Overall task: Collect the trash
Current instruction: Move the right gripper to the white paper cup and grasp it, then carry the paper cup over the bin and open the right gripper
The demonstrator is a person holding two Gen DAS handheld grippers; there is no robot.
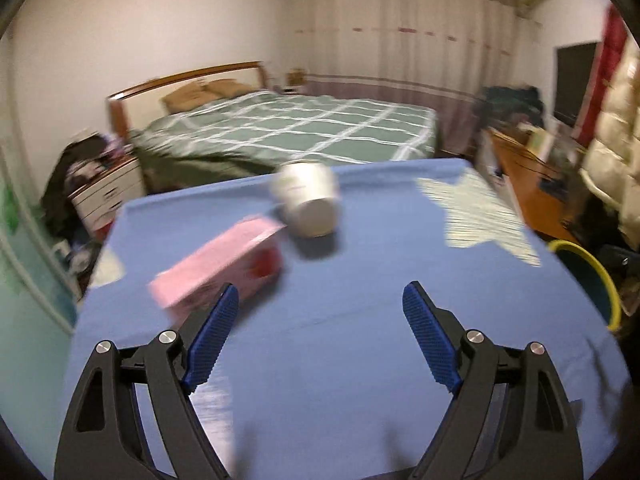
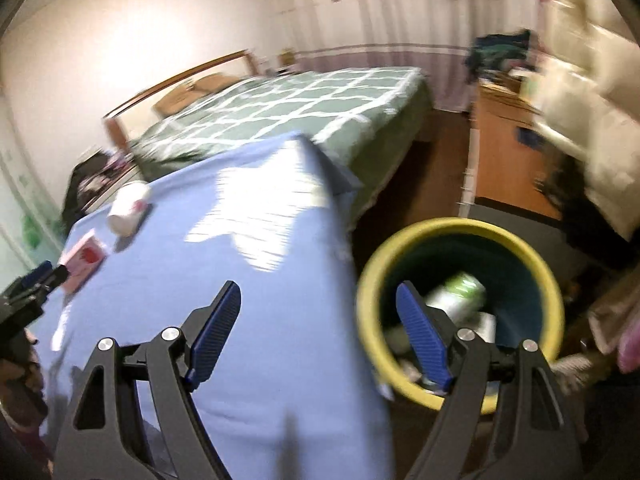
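On the blue-covered table [image 1: 340, 340], your trash lies toward the far left part: a pink carton [image 1: 218, 268] on its side and, just beyond it, a white paper cup [image 1: 308, 200] tipped over with its base facing you. From the right wrist view the same cup [image 2: 128, 208] and carton [image 2: 82, 260] sit well apart from your right gripper. Your left gripper [image 1: 320, 332] hangs above the cloth with its jaws spread wide and nothing between them; its left blue pad [image 1: 212, 340] overlaps the carton's near corner in view, but blur hides whether they touch. Your right gripper [image 2: 320, 332] also stands wide and empty, straddling the table's right edge and the yellow-rimmed bin [image 2: 372, 320] beside it. Inside the bin lies a green-and-white package [image 2: 460, 296] among other scraps. Your left gripper [image 2: 28, 292] shows at the far left edge there. Beyond the table stands a bed [image 1: 288, 128] with a green checked cover.
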